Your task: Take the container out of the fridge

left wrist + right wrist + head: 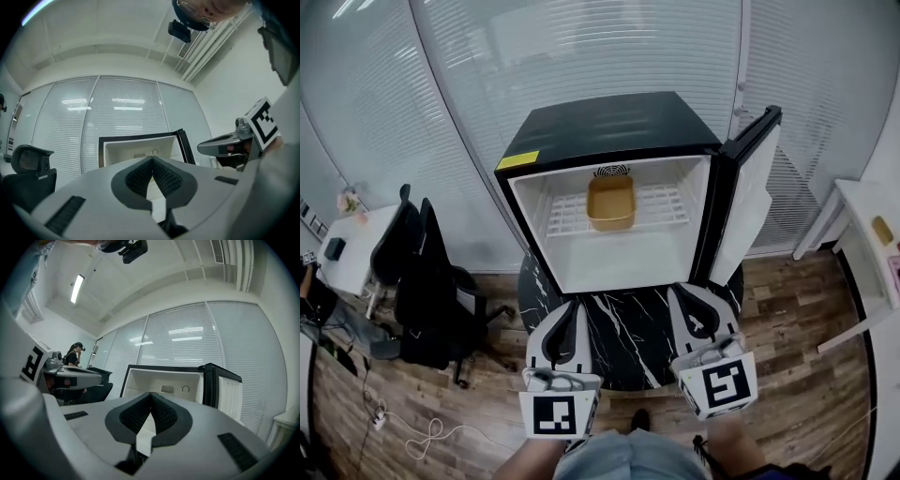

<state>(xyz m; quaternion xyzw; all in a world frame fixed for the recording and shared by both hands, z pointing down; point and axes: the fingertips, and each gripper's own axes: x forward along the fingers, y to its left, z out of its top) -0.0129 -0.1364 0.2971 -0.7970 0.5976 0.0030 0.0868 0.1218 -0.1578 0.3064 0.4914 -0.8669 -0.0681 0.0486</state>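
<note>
A tan open container [611, 202] sits on the white wire shelf [666, 208] inside a small black fridge [609, 127], whose door [752, 192] stands swung open to the right. Both grippers hang low in front of the fridge, well short of the container. My left gripper [575, 306] is shut with nothing between its jaws, and so is my right gripper [683, 292]. In the left gripper view the closed left gripper [152, 158] points at the fridge [136, 144]; in the right gripper view the closed right gripper [151, 393] does the same at the fridge [161, 380]. The jaws hide the container in both gripper views.
The fridge stands on a round black marble table [623, 337]. A black office chair [431, 286] and a white desk [356, 246] are at the left, a white table [867, 220] at the right. Glass walls with blinds run behind. A person [75, 355] stands far left.
</note>
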